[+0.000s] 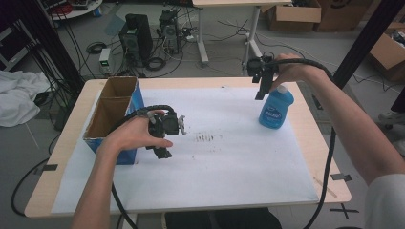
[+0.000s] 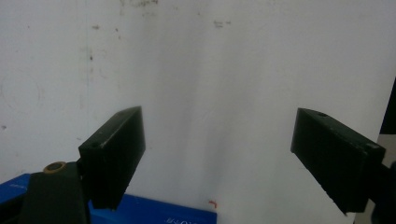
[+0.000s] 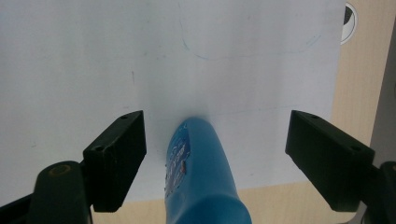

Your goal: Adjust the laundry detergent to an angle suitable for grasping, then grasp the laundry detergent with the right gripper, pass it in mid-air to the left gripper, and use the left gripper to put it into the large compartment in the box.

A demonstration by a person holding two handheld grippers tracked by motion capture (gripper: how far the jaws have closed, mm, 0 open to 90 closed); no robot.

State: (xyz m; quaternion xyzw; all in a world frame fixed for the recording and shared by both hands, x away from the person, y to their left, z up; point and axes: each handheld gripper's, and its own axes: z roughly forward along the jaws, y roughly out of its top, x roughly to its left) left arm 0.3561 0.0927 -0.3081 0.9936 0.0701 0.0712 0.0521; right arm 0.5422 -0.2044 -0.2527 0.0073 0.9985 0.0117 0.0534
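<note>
1. An open cardboard box with blue sides (image 1: 114, 112) stands at the table's left edge, on white paper (image 1: 215, 162).
2. Just right of the box, the left gripper (image 1: 163, 151) hovers, jaws wide apart.
3. At far right, the right gripper (image 1: 261, 93) poises over an upright blue plastic dish-soap bottle (image 1: 275, 109), jaws spread, not touching it.

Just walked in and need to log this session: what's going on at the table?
A person holds a gripper in each hand over a paper-covered table. The right gripper hangs open above the blue soap bottle, jaws either side of its top but not touching. The left gripper is open too, over bare paper beside the blue cardboard box. Nothing is gripped yet.
</note>
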